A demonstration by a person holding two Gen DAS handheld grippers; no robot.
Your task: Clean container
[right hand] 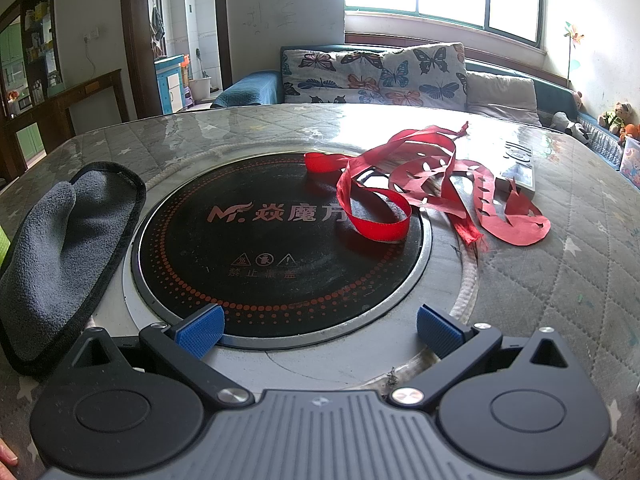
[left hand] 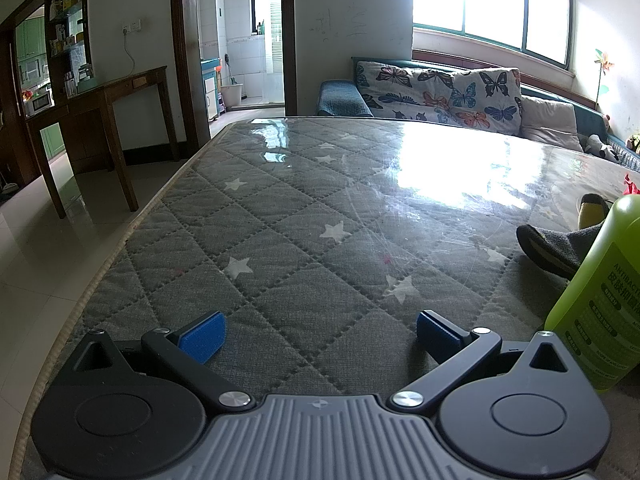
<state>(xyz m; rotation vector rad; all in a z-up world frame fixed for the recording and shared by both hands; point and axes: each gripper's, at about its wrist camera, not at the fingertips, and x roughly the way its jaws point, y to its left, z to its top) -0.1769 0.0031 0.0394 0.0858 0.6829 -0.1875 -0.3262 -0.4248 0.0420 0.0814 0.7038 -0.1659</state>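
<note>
Grey cloth (right hand: pixel 64 248) flat on desk (right hand: pixel 560 280) left of black cooktop (right hand: pixel 272 240), green bottle (left hand: pixel 600 300) just beside left gripper (left hand: pixel 320 332), red ribbon (right hand: pixel 420 200) across cooktop, right gripper (right hand: pixel 320 330) and left jaws both released, grasping nothing.

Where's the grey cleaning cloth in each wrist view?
Left wrist: the grey cloth lies at the right edge, behind the green bottle.
Right wrist: the cloth lies at the left, beside the black cooktop.
Shared landmark: the butterfly cushion under the window.

Green bottle (left hand: pixel 600 300) cut off at right edge, grey cloth (left hand: pixel 560 244) partly hidden behind it
</note>
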